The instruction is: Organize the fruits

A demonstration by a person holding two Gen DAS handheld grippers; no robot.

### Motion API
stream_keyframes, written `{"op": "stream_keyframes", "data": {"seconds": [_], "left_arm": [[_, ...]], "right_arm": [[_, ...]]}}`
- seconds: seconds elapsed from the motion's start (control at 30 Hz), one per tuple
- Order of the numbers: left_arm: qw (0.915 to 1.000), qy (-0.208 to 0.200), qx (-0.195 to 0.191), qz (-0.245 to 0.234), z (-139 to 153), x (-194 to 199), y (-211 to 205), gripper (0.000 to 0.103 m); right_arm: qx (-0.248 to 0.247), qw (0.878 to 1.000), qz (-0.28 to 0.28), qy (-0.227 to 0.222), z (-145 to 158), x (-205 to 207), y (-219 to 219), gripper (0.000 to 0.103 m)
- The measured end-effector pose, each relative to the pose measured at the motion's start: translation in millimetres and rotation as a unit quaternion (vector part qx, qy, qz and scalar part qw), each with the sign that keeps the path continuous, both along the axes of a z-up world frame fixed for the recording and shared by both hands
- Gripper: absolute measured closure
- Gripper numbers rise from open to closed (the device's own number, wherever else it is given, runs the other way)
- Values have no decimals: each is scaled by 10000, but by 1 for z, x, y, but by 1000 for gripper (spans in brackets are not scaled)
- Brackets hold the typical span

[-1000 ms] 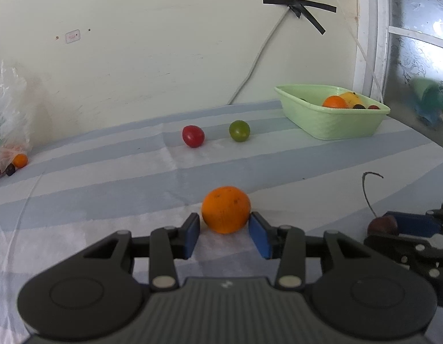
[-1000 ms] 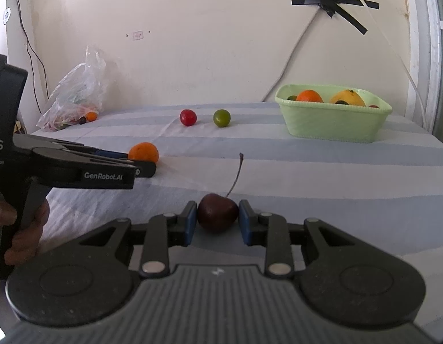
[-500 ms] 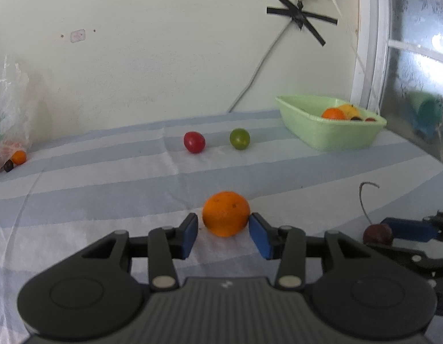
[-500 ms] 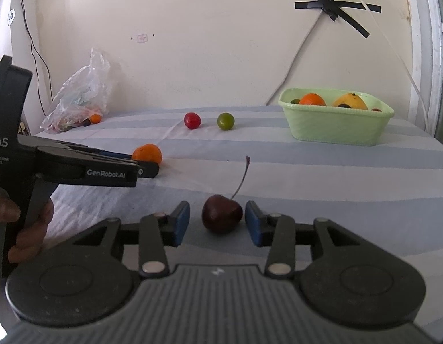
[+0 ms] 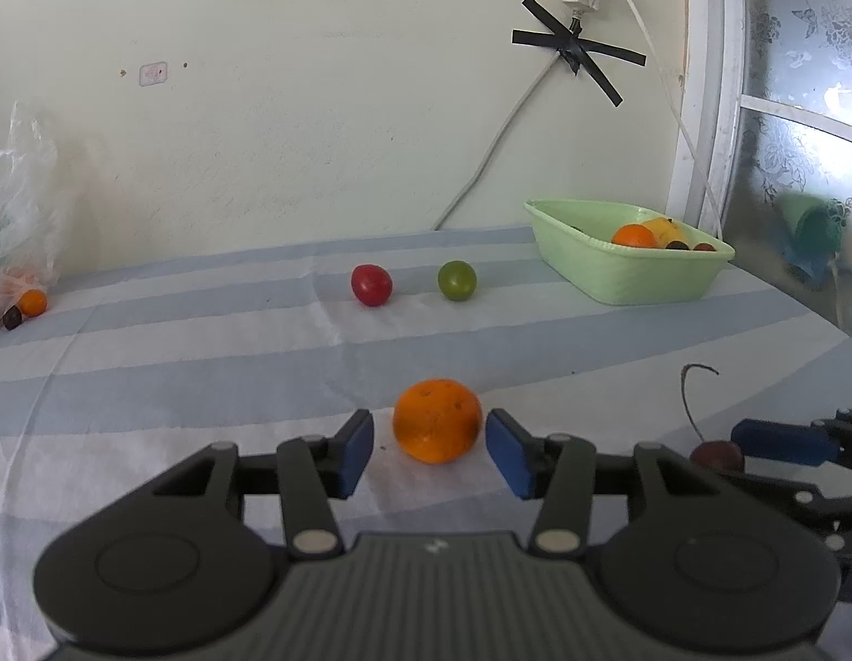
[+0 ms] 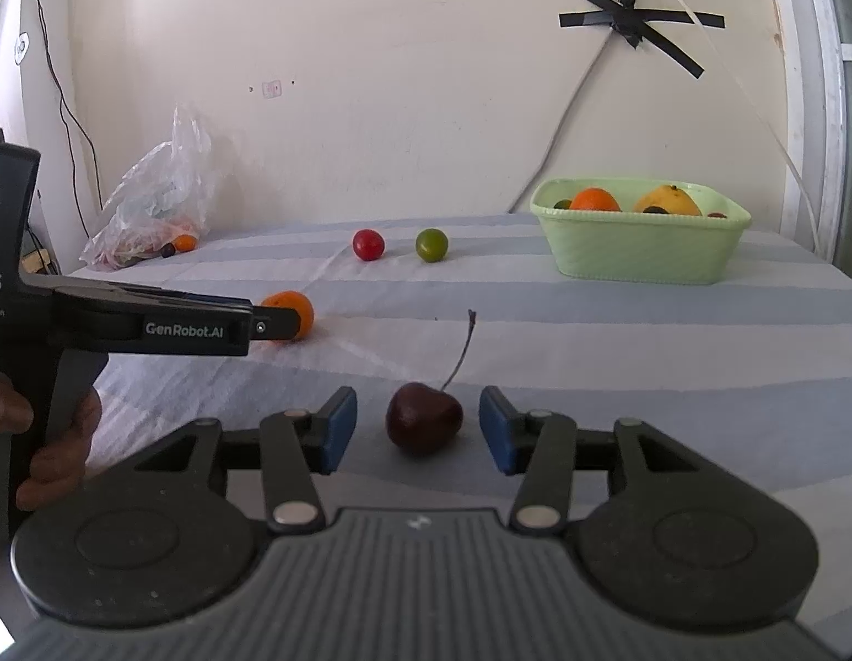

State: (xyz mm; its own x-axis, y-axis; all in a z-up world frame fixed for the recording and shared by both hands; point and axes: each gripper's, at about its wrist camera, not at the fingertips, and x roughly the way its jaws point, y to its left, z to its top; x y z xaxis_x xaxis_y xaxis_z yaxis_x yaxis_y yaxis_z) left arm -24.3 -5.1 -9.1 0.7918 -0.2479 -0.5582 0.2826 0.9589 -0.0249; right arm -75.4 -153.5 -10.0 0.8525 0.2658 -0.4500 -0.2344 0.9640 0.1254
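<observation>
An orange lies on the striped cloth between the pads of my left gripper, which is open with gaps on both sides. A dark cherry with a long stem lies between the pads of my right gripper, also open and not touching it. The cherry and orange each show in the other view. A red fruit and a green fruit lie farther back. A green basin at the back right holds several fruits.
A clear plastic bag with small fruits lies at the back left against the wall. A cable and black tape hang on the wall. A window frame stands at the right, past the table's edge.
Both grippers have opened wider: the right one was shut on the cherry and has let it go. Both wrist views have tilted up a little; the fruits stay on the cloth.
</observation>
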Motion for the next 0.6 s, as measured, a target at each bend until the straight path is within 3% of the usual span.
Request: {"op": "stream_keyframes", "data": {"seconds": [0.37,0.6], "left_arm": [[10000,44,3,69,0,1,-1,56],[9999,-7,-148,9,1,-1,4,53]], "right_arm": [[180,9998,10,-128,2,-3,-5,49],[603,9980,-112,-181,3,-4,-20,49]]}}
